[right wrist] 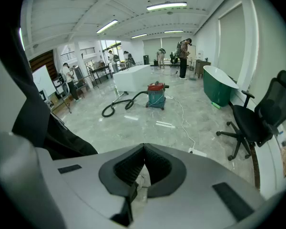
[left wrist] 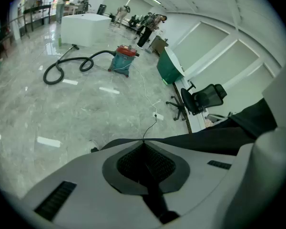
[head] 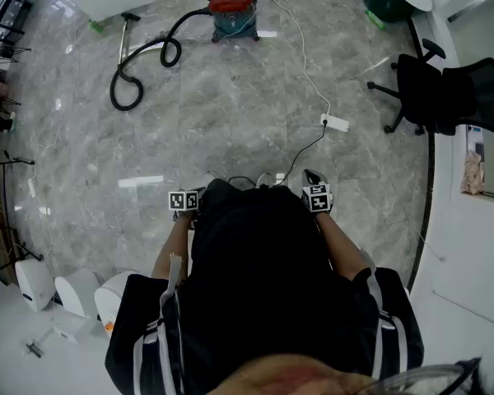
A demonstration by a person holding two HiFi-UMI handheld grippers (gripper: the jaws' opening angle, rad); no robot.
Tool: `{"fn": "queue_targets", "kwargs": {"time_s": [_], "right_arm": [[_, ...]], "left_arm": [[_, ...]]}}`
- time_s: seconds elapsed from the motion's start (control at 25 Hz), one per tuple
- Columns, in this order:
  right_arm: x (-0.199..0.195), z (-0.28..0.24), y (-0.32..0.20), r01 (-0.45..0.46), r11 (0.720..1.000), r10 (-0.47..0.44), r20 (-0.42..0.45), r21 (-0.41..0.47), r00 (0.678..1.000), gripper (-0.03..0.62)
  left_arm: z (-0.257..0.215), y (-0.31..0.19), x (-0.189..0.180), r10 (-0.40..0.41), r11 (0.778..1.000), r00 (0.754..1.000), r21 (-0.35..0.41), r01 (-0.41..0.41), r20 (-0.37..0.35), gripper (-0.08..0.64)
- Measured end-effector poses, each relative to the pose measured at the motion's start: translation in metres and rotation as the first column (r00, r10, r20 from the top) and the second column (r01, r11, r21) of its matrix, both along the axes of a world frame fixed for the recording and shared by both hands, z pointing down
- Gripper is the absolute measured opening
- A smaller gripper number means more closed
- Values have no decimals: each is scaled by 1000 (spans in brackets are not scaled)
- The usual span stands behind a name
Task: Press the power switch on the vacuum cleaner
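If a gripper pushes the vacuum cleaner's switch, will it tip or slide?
Tipping seems unlikely: the vacuum cleaner is a squat canister. It may slide a little on the glossy floor; the attached hose looks floppy and hardly anchors it.

Vacuum cleaner (head: 233,11) is too small to show its switch

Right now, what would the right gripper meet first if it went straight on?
The way looks free: open floor lies ahead of the right gripper, its line running roughly toward the vacuum cleaner, far off. The power strip sits to the right.
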State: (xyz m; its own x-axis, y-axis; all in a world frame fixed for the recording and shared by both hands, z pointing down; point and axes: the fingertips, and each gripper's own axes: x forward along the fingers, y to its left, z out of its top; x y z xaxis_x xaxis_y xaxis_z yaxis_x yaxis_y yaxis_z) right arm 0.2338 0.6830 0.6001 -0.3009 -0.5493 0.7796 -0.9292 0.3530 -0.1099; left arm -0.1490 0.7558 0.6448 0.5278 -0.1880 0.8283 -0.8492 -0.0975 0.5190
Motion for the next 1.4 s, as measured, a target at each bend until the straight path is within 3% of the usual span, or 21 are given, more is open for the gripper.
{"fn": "queue_targets", "kwargs": {"time_s": [0.36,0.44,0.52,0.56,0.64,0.76,0.88,1.0,1.08,1.16,1.4], "right_arm": [[45,39,33,10,991,-17,-56,-135,998,18],[49,41,36,5,990,-12,-54,-141,998,18],[42,28,25,43,995,-48,-54,-88,997,18],[37,19,17,74,996,-77,-56,-56,995,18],[22,-1,-4,118,993,-117,-44,13,992,18],[-7,-54,-45,145,976,-147,4,162,989,20],[-47,-129,-87,134,936,-169,82,327,982,20],[-78,-189,-109,122,889,-211,158,441,965,20],[-94,-223,-116,130,855,-249,177,502,952,20],[-104,-249,-122,141,826,-278,177,546,944,20],[-107,-287,-150,104,805,-269,204,584,941,20]], "left_arm": [[5,12,19,27,1000,998,-10,-26,52,11],[-4,2,19,0,998,997,60,-4,74,11],[-29,-23,21,-44,979,996,201,26,82,11],[-46,-41,25,-60,959,995,281,37,75,11],[-86,-79,36,-86,898,995,437,53,57,11],[-159,-129,63,-111,764,994,642,73,19,11],[-229,-162,100,-98,617,995,783,79,-23,11],[-275,-178,130,-93,509,994,856,92,-52,11],[-295,-184,143,-103,464,992,879,110,-69,11],[-311,-190,149,-113,433,990,893,126,-84,11],[-341,-215,152,-113,380,986,912,156,-121,11]]}}
